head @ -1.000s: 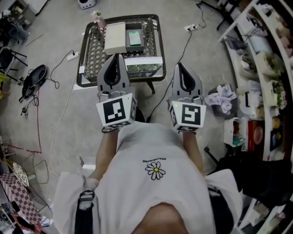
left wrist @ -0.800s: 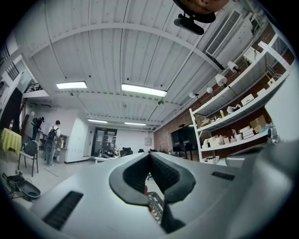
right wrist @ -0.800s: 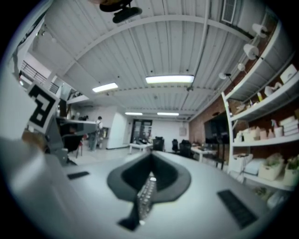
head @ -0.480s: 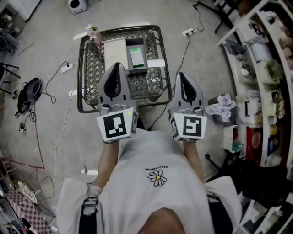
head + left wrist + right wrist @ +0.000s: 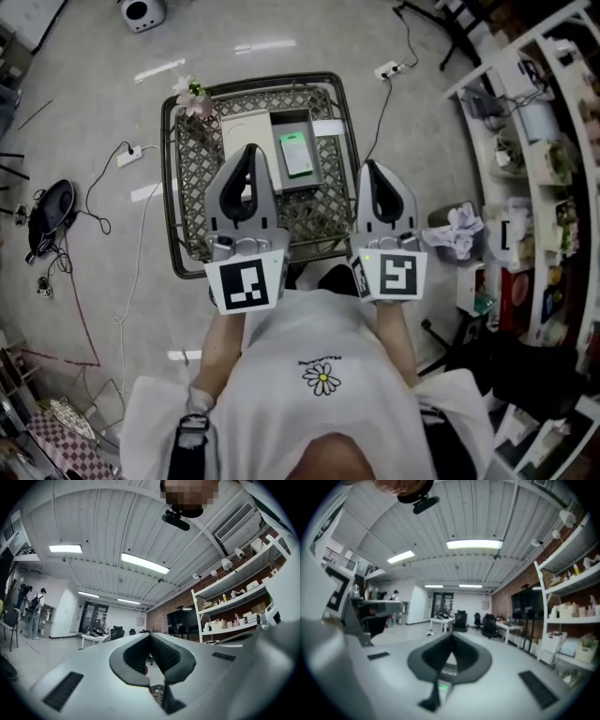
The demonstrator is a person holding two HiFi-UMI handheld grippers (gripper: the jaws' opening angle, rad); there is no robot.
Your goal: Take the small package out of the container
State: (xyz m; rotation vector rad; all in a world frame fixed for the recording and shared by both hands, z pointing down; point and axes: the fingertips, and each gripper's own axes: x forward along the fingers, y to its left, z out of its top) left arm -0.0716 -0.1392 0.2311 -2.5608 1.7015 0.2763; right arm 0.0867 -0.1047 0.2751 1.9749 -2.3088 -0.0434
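Note:
A small green package (image 5: 296, 153) lies inside a grey open container (image 5: 292, 114) on a low wicker-topped table (image 5: 171, 187). A white flat box (image 5: 244, 131) lies beside the container on its left. My left gripper (image 5: 251, 152) (image 5: 151, 637) is held over the table's near half, its tip just left of the container, jaws shut and empty. My right gripper (image 5: 377, 167) (image 5: 452, 637) hovers at the table's right near corner, also shut with nothing in it. Both gripper views look out level across the room, and the package does not show in them.
A small pink flower (image 5: 192, 97) stands at the table's far left corner. Shelves (image 5: 539, 141) full of goods run along the right. A bin with crumpled white paper (image 5: 457, 225) sits by them. Cables and a power strip (image 5: 387, 68) lie on the floor.
The table with the container has come nearer in the head view. Both grippers, earlier short of its near edge, now reach over it. Their jaws have stayed shut.

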